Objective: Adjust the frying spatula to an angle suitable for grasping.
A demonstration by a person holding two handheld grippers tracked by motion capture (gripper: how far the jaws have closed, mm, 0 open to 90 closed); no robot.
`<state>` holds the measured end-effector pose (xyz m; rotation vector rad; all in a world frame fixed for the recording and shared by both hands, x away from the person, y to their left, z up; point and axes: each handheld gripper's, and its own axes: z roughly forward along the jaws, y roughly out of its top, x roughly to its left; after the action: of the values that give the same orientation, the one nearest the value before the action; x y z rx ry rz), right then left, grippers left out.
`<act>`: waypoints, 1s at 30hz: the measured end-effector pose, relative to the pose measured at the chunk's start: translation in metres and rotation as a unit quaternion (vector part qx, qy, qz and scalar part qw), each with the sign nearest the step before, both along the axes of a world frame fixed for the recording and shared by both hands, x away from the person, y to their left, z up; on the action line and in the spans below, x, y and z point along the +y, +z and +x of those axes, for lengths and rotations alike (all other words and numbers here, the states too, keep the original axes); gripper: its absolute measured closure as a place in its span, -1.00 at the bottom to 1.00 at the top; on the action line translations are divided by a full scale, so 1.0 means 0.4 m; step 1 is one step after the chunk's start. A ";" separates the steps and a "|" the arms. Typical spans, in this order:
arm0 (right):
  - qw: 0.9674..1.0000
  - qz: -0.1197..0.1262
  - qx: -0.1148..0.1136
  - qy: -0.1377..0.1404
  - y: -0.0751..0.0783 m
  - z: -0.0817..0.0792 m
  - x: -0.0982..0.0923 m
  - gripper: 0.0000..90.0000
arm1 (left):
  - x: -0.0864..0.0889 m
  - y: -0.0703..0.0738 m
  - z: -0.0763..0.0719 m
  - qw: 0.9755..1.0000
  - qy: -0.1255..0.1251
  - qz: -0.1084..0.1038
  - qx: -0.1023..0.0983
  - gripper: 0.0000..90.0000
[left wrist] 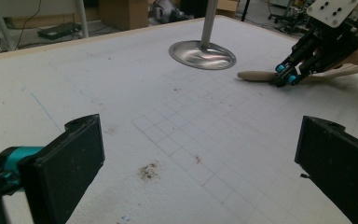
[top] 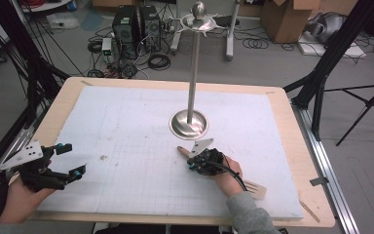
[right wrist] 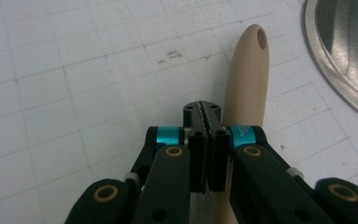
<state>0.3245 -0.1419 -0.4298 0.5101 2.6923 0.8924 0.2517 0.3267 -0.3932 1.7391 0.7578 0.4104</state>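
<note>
A wooden spatula [top: 182,151] lies on the white gridded mat, its handle end toward the steel stand and its slotted head [top: 256,188] near the front edge. My right gripper [top: 193,165] is shut, its jaws pressed flat together with nothing between them. In the right gripper view the gripper [right wrist: 208,112] hangs just left of the handle [right wrist: 250,74], which has a hole at its tip. My left gripper [top: 71,159] stands open at the mat's left edge, empty. The left gripper view shows its wide jaws [left wrist: 203,163] over bare mat, with the right gripper [left wrist: 286,77] and spatula [left wrist: 256,75] farther off.
A steel stand with a round base [top: 190,126] and a tall pole [top: 194,73] rises at the mat's middle, just beyond the spatula's handle; its base [right wrist: 345,56] lies close to my right gripper. The mat [top: 126,122] rests on a wooden board [top: 302,146].
</note>
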 end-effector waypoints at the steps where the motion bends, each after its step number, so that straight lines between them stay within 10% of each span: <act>1: 1.000 0.000 0.000 0.000 0.000 0.000 0.000 0.99 | 0.000 0.000 0.000 1.000 0.000 0.000 0.000 -0.96; 8: 0.997 0.072 0.008 -0.020 0.061 -0.012 -0.053 0.98 | -0.001 -0.003 0.007 1.000 -0.004 0.001 0.003 -0.96; 23: 0.995 0.071 0.042 -0.065 0.081 -0.047 -0.197 0.93 | -0.025 -0.003 0.029 1.000 -0.018 0.000 0.002 -0.96; 30: 0.994 0.080 0.054 -0.061 0.074 -0.053 -0.218 0.49 | -0.035 -0.005 0.041 1.000 -0.024 0.000 0.004 -0.96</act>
<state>0.3034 -0.2290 -0.4002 0.7687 2.6623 1.0792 0.2681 0.3126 -0.3951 1.7570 0.7200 0.3700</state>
